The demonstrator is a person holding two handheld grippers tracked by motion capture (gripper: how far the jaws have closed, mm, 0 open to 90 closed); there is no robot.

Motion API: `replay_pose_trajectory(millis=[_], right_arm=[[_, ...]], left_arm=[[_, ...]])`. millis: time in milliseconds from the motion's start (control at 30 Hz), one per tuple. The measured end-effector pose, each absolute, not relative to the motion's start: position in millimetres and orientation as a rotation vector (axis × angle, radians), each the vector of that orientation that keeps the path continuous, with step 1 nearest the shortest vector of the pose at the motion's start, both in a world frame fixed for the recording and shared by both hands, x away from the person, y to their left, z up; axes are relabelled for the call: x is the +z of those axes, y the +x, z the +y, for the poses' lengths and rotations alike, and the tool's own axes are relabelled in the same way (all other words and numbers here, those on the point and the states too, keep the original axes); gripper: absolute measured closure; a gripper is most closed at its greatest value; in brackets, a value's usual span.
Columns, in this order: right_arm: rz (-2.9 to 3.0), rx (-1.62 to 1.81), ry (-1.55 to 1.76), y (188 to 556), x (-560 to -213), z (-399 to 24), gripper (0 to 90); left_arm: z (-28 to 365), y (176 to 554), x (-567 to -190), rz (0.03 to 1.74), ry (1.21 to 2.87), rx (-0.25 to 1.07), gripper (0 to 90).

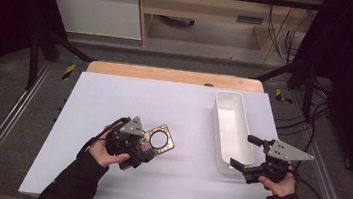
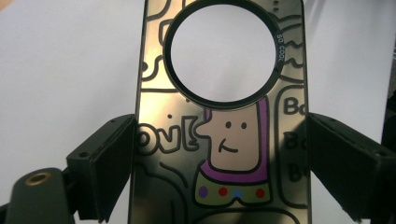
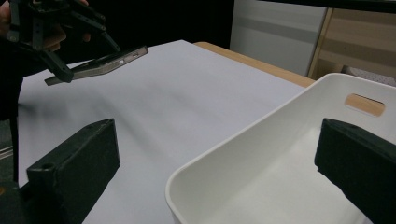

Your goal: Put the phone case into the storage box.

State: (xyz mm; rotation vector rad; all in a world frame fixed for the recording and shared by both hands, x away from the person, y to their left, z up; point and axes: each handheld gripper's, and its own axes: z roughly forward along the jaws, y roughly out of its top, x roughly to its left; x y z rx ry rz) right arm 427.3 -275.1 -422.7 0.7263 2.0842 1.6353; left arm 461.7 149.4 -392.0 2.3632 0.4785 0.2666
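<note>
Left gripper (image 1: 144,148): it pinches a flat, dark, glossy phone case with a cartoon print and a round ring-edged hole (image 2: 219,135) by its two long edges; in the left gripper view a pad (image 2: 109,163) sits against each side of the case.
Phone case position: it is held clear of the white table top (image 1: 164,103), on the person's left, and runs forward from the jaws with the round hole at the far end. In the right gripper view it hangs tilted above the sheet.
Right gripper (image 1: 249,153): its jaws are spread and hold nothing. It hovers at the near end of the long white plastic bin (image 1: 231,131), one jaw on each side of the bin's near wall.
Bin: it stands on the table's right side, well apart from the case, and looks empty.
Risk, slip: the case is thin and slick and held only by its edges, so a quick swing could likely let it pivot or drop out of the pads.
Risk, bin: if the case is meant for the bin, its long far end could catch the rim and twist in the grip.
Risk, collision: the right gripper's jaws straddle the bin wall, so the two grippers could knock together there.
</note>
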Motion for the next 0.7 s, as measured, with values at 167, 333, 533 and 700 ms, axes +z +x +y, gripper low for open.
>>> replay_pose_trajectory(millis=[167, 333, 533, 700], right_arm=[[2.106, 1.62, 0.7, 426, -421, -268, 0.4], [2.131, 1.611, 0.668, 426, -420, -260, 0.4], [2.161, 1.599, 0.627, 426, -419, -249, 0.4], [2.18, 1.599, 0.598, 425, -418, -241, 0.4]], left_arm=[[144, 460, -393, 0.447, 2.376, 0.253, 11.1], [141, 458, -394, 0.434, 2.375, 0.241, 11.2], [136, 456, -394, 0.415, 2.391, 0.242, 11.2], [132, 454, -394, 0.396, 2.397, 0.235, 11.2]])
